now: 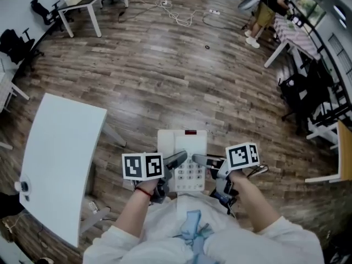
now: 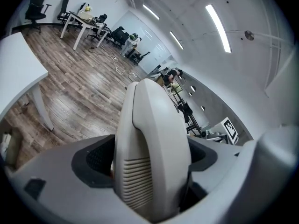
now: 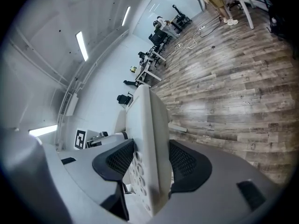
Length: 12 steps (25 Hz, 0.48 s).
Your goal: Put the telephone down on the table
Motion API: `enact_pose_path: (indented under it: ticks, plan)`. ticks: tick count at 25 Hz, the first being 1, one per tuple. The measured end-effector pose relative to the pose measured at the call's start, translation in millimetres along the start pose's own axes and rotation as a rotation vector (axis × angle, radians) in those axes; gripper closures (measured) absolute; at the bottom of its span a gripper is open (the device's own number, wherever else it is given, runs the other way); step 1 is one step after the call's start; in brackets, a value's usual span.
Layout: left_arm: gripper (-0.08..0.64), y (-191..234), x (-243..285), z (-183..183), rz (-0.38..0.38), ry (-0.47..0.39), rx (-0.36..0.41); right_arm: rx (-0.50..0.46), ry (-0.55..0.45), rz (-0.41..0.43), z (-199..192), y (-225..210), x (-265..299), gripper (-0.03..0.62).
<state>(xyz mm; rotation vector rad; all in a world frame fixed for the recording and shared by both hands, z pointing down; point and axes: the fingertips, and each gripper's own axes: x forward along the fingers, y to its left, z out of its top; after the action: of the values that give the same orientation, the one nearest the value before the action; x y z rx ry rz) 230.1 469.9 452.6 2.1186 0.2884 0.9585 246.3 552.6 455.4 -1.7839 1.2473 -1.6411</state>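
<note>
Hanging in the air close to the person's chest, the white telephone (image 1: 184,147) is held up between both tools, over the wooden floor (image 1: 165,76) and not on the white worktop (image 1: 60,147), which stands off to the left, apart from it. The left gripper (image 1: 177,159) has its jaws clamped on the handset side, the ribbed handset (image 2: 149,162) filling the gap between them. The right gripper (image 1: 201,160) has its jaws closed on the keypad edge, the buttons (image 3: 135,169) facing its left jaw
</note>
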Motion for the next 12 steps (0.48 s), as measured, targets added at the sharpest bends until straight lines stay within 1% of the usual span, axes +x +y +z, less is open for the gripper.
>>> enact_pose_path:
  ticks: [2,5,9,12]
  plan:
    - [0.137,12.9,-13.3,4.0,0.017,-0.02,-0.015,-0.015,0.023,0.008,-0.5,9.8,15.2,0.351]
    - [0.137,33.7,-37.9,12.5,0.047,-0.049,-0.035,-0.039,0.057,0.044,-0.2,31.5,42.6,0.351]
    - [0.137,65.0,-74.0,26.1,0.085,-0.083,-0.057,-0.063,0.097,0.039,-0.5,57.8,79.3,0.351]
    - [0.137,87.2,-99.1,35.0,0.11,-0.109,-0.065,-0.085,0.121,0.061,-1.4,77.3,107.9,0.351]
